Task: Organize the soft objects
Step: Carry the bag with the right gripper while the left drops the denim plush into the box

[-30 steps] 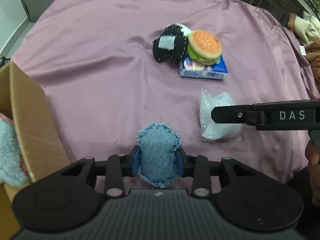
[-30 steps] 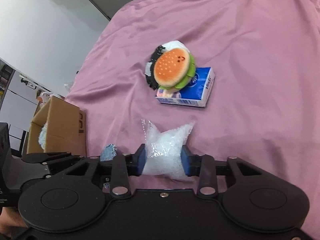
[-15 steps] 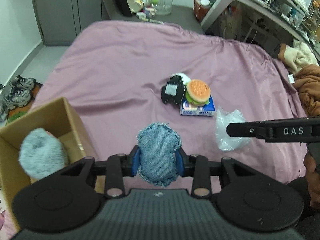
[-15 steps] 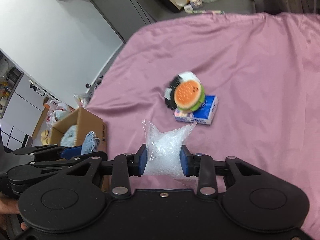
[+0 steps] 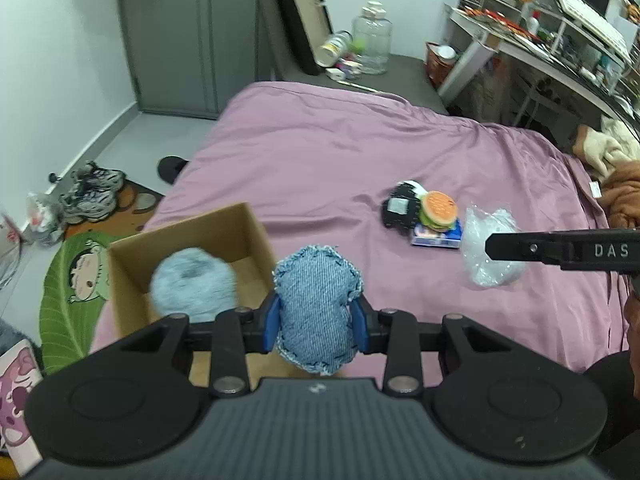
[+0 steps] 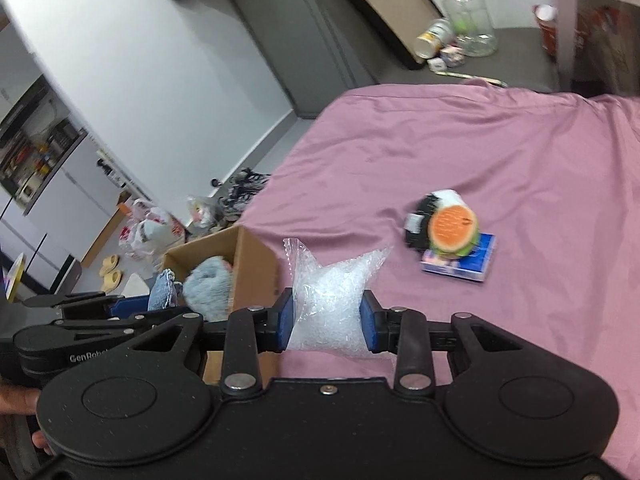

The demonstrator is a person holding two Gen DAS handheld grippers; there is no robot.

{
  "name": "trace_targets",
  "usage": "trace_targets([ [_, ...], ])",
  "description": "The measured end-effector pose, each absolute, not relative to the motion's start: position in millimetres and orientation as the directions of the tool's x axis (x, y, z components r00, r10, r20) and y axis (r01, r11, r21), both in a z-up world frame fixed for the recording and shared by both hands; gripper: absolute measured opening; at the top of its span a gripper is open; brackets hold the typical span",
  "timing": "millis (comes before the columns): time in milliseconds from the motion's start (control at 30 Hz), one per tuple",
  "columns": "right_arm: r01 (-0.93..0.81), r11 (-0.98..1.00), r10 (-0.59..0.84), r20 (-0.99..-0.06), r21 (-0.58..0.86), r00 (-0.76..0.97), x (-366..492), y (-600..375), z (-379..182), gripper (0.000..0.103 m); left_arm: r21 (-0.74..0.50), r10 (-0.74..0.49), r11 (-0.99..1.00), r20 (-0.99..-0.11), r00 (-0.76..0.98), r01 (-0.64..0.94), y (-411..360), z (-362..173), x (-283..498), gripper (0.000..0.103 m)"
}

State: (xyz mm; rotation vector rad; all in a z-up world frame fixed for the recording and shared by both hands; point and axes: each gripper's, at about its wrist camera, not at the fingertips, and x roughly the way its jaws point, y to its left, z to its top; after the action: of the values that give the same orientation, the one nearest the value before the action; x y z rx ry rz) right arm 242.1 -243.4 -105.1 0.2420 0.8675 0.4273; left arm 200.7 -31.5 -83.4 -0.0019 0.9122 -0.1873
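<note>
Left claw [image 5: 316, 316] clamps denim pad [image 5: 318, 304], right claw [image 6: 327, 322] clamps bag [image 6: 328, 300]; box [image 5: 132, 258], lower left, nearly full: drops may bounce out.

One blue denim pillow-shaped plush [image 5: 318, 308]; one clear plastic bag of white beads [image 6: 330, 304]; one fluffy pale-blue ball [image 5: 192, 284] inside one open brown cardboard box [image 5: 224, 228] at near left. Farther right on the mauve bedsheet [image 5: 320, 152]: one hamburger plush [image 5: 439, 210], one black stitched plush [image 5: 398, 210], one blue tissue packet [image 5: 434, 237]. Two black two-finger grippers: left [image 5: 316, 322], right [image 6: 328, 322].
</note>
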Motion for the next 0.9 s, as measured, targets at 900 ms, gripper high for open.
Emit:
trace_targets([
  [900, -0.411, 0.846, 0.521, -0.688, 0.339, 0.505, 223, -127, -116, 0.034, -0.130, -0.127, 0.991, -0.810, 0.572, 0.037, 68, -134, 201, 0.036],
])
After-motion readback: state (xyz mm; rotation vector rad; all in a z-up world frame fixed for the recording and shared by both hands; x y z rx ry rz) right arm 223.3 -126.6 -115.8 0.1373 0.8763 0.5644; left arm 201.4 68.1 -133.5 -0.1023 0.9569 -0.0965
